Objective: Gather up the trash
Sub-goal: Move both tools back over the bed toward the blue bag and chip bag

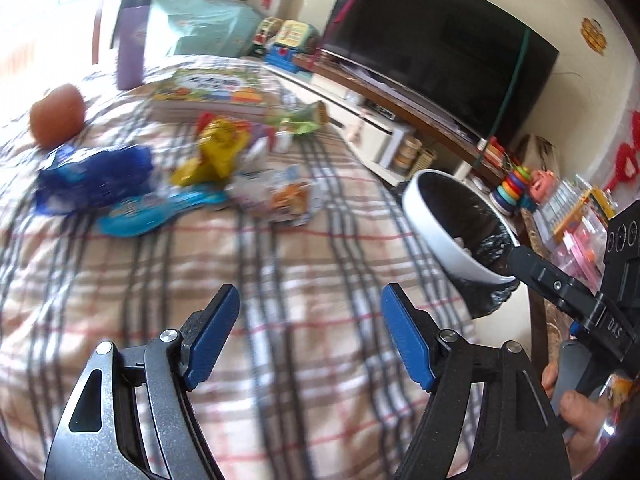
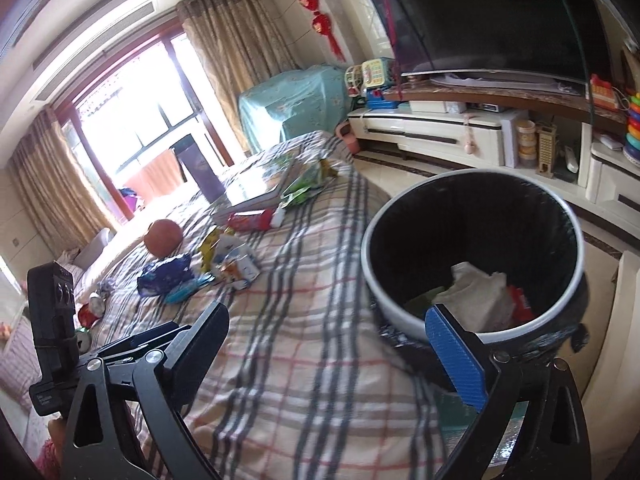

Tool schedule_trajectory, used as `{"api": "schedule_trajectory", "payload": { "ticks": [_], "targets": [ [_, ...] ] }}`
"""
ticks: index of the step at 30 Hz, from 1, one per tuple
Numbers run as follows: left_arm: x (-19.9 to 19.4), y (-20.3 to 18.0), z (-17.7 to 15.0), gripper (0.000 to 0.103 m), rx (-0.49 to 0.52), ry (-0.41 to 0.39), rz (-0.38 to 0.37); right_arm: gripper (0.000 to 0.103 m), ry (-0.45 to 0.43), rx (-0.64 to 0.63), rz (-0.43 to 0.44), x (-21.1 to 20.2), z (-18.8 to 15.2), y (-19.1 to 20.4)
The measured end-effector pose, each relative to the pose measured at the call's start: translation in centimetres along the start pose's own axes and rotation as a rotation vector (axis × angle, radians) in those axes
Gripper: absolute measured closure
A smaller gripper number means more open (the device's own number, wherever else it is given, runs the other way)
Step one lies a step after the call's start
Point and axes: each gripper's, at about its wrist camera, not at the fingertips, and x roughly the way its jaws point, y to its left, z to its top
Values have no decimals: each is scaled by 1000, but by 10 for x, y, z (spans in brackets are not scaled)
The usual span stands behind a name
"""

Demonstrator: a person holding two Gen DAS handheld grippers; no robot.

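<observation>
both the left claw [image 1: 310, 334] and right claw [image 2: 332, 354] gape, released; the trash bin [image 2: 476, 256] stands upright, mouth up, beside the bench [image 2: 304, 360] strewn with wrappers [image 1: 208, 152].

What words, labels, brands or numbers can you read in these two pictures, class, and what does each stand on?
"DAS": white letters on the black body of the right claw, seen from the left wrist view.
Picture book: cover print too blurred to read.
Yellow wrapper and blue wrapper: printing blurred, unreadable.
Label on the left claw body: too small to read.
</observation>
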Motion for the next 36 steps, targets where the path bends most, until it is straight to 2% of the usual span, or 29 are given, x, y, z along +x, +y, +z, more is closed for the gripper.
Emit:
{"api": "schedule_trajectory", "payload": {
  "ticks": [9,18,29,36],
  "targets": [
    [-17,49,-14,27,-105,-5,58,3,62,-49,43,25,-13,35],
    [-27,75,-18,27,-152,-18,94,3,102,-76,67,45,-17,57],
    [-31,101,-11,27,-202,-27,129,3,138,-101,82,67,-15,74],
    [-28,117,4,27,-223,-33,149,3,162,-111,88,87,-8,83]
  ]
}}
